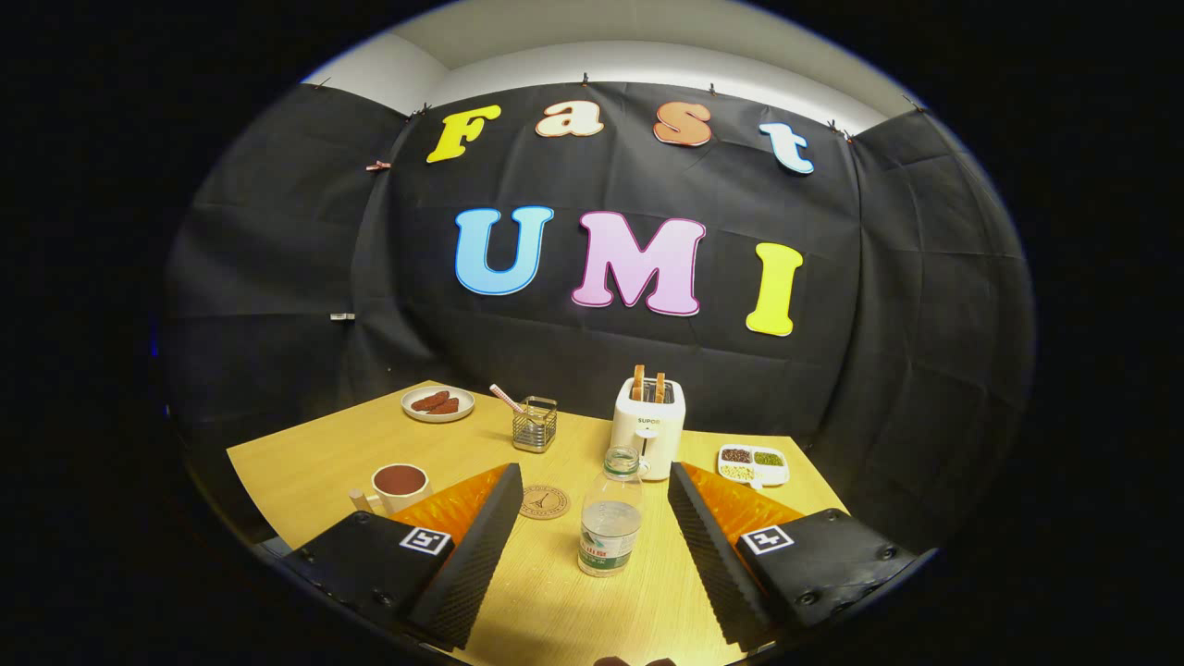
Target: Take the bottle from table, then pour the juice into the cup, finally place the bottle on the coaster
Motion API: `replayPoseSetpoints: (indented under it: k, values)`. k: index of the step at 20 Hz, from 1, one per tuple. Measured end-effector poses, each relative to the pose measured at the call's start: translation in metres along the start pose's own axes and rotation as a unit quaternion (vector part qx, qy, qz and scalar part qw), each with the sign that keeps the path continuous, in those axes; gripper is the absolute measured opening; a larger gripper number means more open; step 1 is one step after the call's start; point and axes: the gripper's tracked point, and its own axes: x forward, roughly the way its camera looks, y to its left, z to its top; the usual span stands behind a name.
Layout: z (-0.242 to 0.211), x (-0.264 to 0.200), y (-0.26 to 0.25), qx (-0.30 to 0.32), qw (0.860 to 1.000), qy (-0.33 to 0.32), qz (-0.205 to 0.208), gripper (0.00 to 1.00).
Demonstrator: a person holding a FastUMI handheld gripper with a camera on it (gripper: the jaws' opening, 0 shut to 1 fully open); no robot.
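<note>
The fingers (592, 495) are standing wide apart, gripping nothing, flanking the bottle (610, 513); the far toaster (648, 427) is reading SUPOR

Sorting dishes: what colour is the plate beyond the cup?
White plate, gripper view; jaws open around the bottle.

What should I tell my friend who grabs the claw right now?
Claw: open, fingers wide apart, touching nothing.
Bottle: upright on the table, between the fingers, cap off, a little liquid inside.
Cup: beside the left finger, dark inside.
Coaster: bare, just beyond the fingers, left of the bottle.
Done: lined up on the bottle.
Left: grip, lift, pour into the cup, set the bottle on the coaster.
</note>
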Motion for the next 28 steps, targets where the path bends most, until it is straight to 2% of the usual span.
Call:
replayPoseSetpoints:
  k: [13, 28]
  values:
    - [-0.019, 0.054, -0.010, -0.023, 1.000, -0.012, -0.017, 0.98]
    - [-0.107, 0.103, -0.025, 0.024, 0.999, 0.024, -0.034, 0.98]
